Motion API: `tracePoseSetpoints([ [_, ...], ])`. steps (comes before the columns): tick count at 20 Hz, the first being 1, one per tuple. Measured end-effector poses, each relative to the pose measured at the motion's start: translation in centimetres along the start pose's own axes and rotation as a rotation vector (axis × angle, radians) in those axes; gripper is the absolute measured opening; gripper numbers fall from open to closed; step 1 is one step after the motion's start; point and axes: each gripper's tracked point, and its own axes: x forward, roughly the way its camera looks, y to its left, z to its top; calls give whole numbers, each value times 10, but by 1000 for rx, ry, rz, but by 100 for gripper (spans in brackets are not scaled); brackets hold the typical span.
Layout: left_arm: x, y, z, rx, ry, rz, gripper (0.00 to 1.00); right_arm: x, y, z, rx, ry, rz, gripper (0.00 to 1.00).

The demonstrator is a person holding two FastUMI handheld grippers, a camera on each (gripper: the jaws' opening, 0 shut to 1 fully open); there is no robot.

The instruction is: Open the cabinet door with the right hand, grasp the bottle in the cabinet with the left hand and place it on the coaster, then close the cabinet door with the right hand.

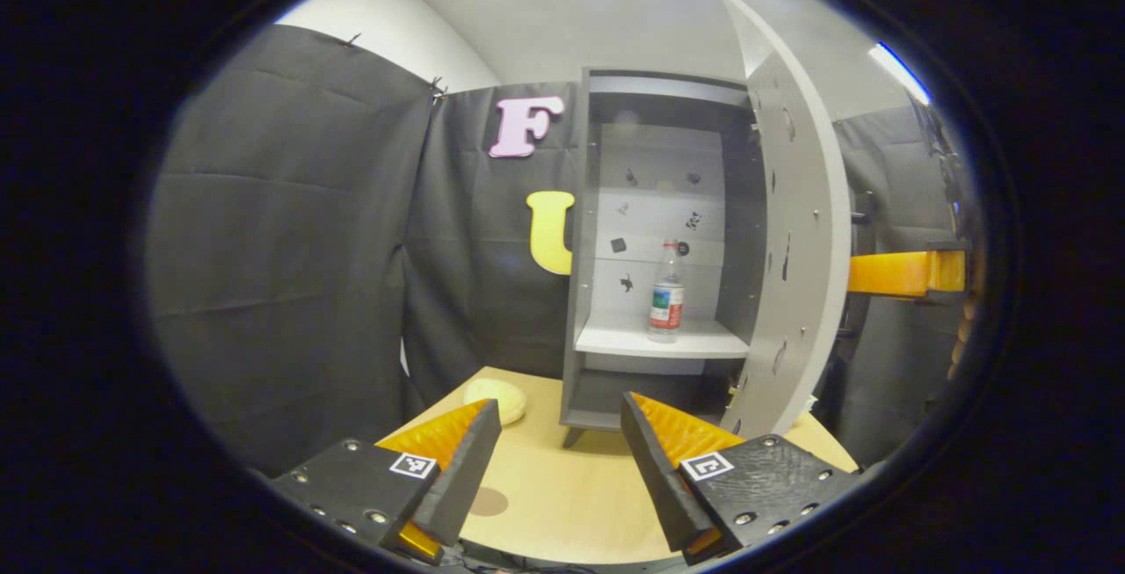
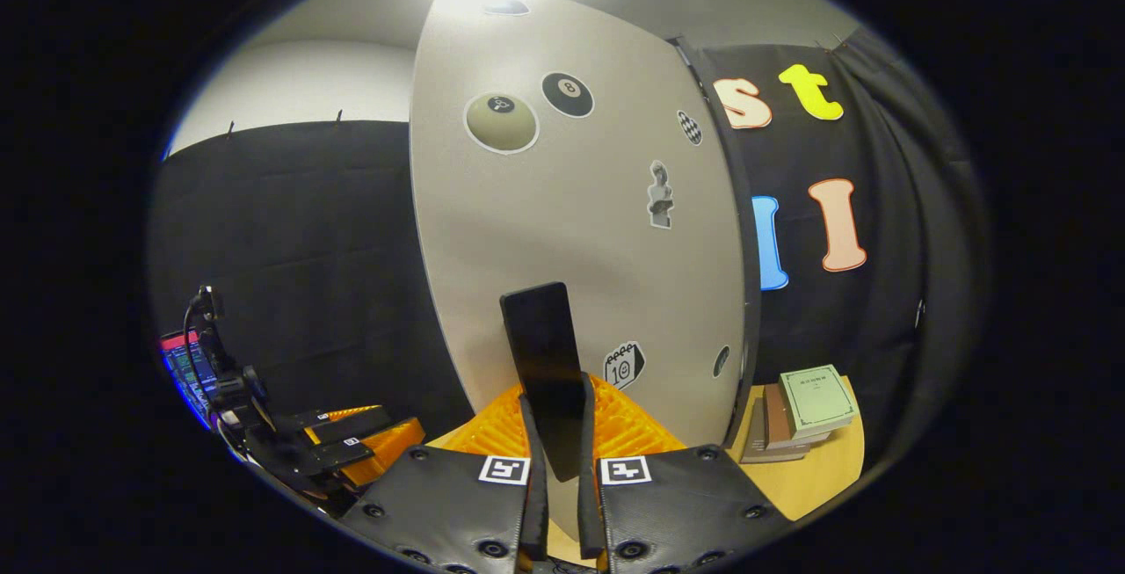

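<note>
The grey cabinet (image 1: 580, 293) stands open on the table, its door (image 1: 795, 231) swung out to the right. A clear bottle (image 1: 666, 297) with a red cap and a red label stands upright on the middle shelf. In the left gripper view my left gripper (image 1: 558, 405) is open and empty, low over the table and well short of the cabinet. A small brown round coaster (image 1: 488, 501) lies on the table by its left finger. In the right gripper view my right gripper (image 2: 558, 420) is shut on the door's black upright handle (image 2: 540, 345). It also shows past the door's edge (image 1: 905, 273).
A pale yellow round pad (image 1: 497, 398) lies left of the cabinet's foot. Stacked books (image 2: 800, 411) sit on the table (image 1: 562, 504) behind the sticker-covered door (image 2: 571, 205). The left gripper (image 2: 352, 442) and a lit screen (image 2: 185, 372) are at lower left. Black cloth walls surround the booth.
</note>
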Motion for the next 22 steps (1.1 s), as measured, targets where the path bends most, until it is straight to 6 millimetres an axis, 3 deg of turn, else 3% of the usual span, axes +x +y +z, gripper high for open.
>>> tracePoseSetpoints([
  [4,26,-26,-12,-32,21,-93,83,-3,-4,3,25,-5,-89,15],
  [8,49,-28,-21,-10,50,-170,83,-9,-10,2,44,19,-220,15],
  [10,56,-28,-27,-7,66,-212,83,-24,-19,6,57,21,-281,15],
  [16,82,-19,-32,-3,70,-308,83,-41,-46,9,65,-3,-487,13],
  [17,85,-17,-34,-8,71,-318,86,-45,-53,10,59,-4,-521,8],
  [22,94,-4,-39,-32,84,-368,83,-45,-54,8,62,-9,-559,7],
])
